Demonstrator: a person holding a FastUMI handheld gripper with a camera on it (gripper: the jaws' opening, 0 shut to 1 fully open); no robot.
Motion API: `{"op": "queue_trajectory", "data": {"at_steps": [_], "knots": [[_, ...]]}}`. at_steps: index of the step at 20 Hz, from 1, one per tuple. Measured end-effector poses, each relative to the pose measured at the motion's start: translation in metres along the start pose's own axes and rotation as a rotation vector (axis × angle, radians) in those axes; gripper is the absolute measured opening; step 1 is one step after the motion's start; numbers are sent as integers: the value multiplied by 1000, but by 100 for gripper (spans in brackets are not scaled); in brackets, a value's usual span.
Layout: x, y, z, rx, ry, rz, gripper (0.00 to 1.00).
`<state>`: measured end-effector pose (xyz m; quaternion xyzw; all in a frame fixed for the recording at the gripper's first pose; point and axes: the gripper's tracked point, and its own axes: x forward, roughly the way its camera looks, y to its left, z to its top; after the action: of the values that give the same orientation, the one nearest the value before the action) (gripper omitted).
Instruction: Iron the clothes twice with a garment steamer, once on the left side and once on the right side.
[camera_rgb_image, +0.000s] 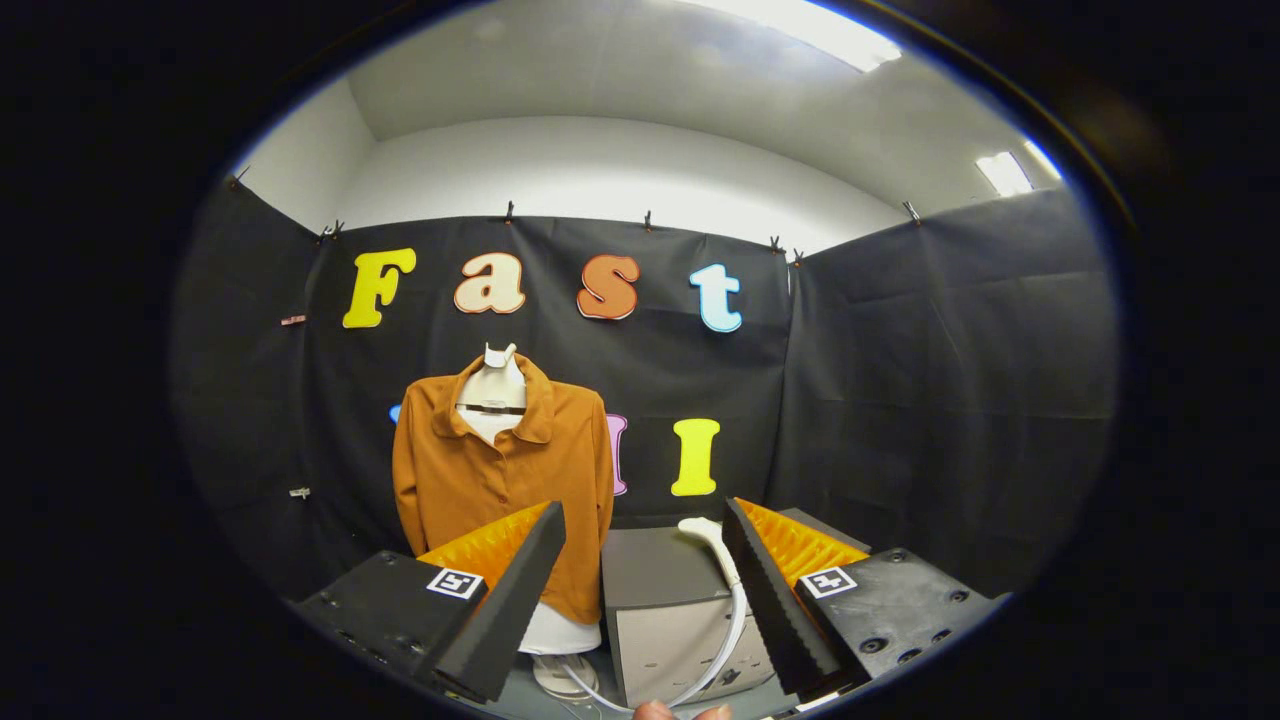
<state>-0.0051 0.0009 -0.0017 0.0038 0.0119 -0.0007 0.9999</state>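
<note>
My fingers (645, 560) stand wide apart with nothing between them and nothing in their grasp. Beyond my left finger, an orange shirt (500, 475) hangs buttoned on a white bust form (497, 385), upright against the black cloth wall (900, 380). Just right of the shirt, straight ahead through my gap, sits a grey box (665, 610). On its top lies what looks like the steamer's white head (710, 540), though my right finger half hides it. Its white hose (728, 650) curls down the box's front. Fingertips (680, 712) show beneath me.
</note>
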Motion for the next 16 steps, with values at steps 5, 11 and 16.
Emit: {"op": "queue_trajectory", "data": {"at_steps": [5,11,16], "knots": [[3,-1,-3,24,10,17,99],[13,-12,-1,21,15,8,99],[42,-27,-20,22,75,11,99]]}}
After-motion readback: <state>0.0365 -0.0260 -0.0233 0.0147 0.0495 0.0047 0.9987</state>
